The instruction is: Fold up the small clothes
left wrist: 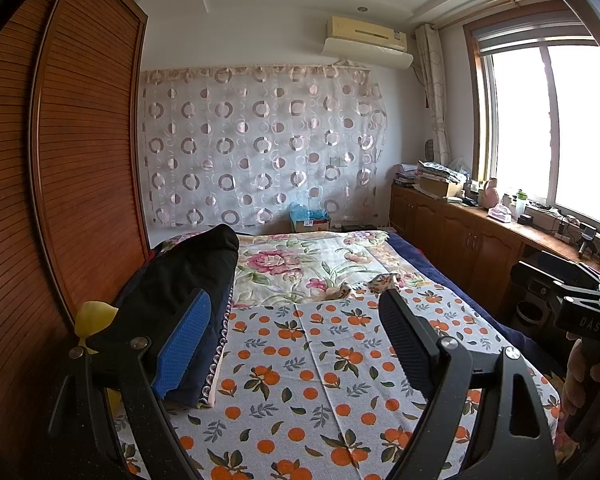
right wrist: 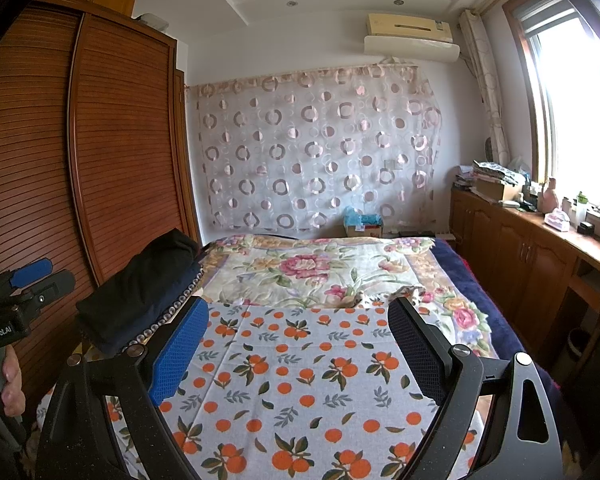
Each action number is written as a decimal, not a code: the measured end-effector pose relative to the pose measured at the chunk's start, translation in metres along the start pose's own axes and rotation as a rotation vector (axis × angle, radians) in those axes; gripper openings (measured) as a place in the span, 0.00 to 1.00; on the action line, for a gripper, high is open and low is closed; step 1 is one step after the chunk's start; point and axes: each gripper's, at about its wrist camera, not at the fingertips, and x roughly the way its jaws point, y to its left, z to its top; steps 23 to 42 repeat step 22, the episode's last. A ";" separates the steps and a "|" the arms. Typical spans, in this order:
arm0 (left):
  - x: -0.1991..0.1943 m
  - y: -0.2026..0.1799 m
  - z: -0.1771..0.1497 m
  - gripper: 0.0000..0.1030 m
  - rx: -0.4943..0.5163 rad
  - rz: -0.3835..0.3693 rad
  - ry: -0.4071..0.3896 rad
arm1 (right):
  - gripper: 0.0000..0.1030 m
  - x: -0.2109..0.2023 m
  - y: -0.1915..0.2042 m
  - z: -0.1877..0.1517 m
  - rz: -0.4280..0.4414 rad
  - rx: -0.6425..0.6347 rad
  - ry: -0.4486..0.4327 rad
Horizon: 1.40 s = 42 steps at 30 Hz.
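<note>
Both claws gape empty: left gripper [left wrist: 296, 344], right gripper [right wrist: 300, 352]. Small patterned garment [left wrist: 342, 290] crumpled beyond orange-print cloth [left wrist: 320, 380]; probably light, floppy; pinch an edge or corner.

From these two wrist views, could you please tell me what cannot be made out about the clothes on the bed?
- Small patterned garment: too small and crumpled in both views to tell its type.
- Dark folded pile: the left wrist view's blue finger pad covers its near end, so the piece count is unclear.
- Orange-print cloth: near edge cut off by the frame and the right gripper.
</note>
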 end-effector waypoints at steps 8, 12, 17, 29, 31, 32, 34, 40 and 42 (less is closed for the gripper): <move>0.000 0.000 0.000 0.84 0.000 0.001 0.000 | 0.89 0.000 -0.001 0.000 0.000 0.000 0.000; 0.000 0.001 0.000 0.84 0.000 0.001 -0.001 | 0.89 0.000 -0.001 -0.001 0.001 -0.001 0.000; 0.000 0.000 0.000 0.84 0.000 0.000 -0.001 | 0.89 0.000 -0.001 -0.001 0.002 -0.002 0.000; 0.000 0.001 0.000 0.84 0.000 0.001 -0.001 | 0.89 0.000 -0.002 -0.001 0.002 -0.003 0.000; 0.000 0.001 0.000 0.84 0.000 0.001 -0.001 | 0.89 0.000 -0.002 -0.001 0.002 -0.003 0.000; 0.000 0.001 0.000 0.84 0.000 0.001 -0.001 | 0.89 0.000 -0.002 -0.001 0.002 -0.003 0.000; 0.000 0.001 0.000 0.84 0.000 0.001 -0.001 | 0.89 0.000 -0.002 -0.001 0.002 -0.003 0.000; 0.000 0.001 0.000 0.84 0.000 0.001 -0.001 | 0.89 0.000 -0.002 -0.001 0.002 -0.003 0.000; 0.000 0.001 0.000 0.84 0.000 0.001 -0.001 | 0.89 0.000 -0.002 -0.001 0.002 -0.003 0.000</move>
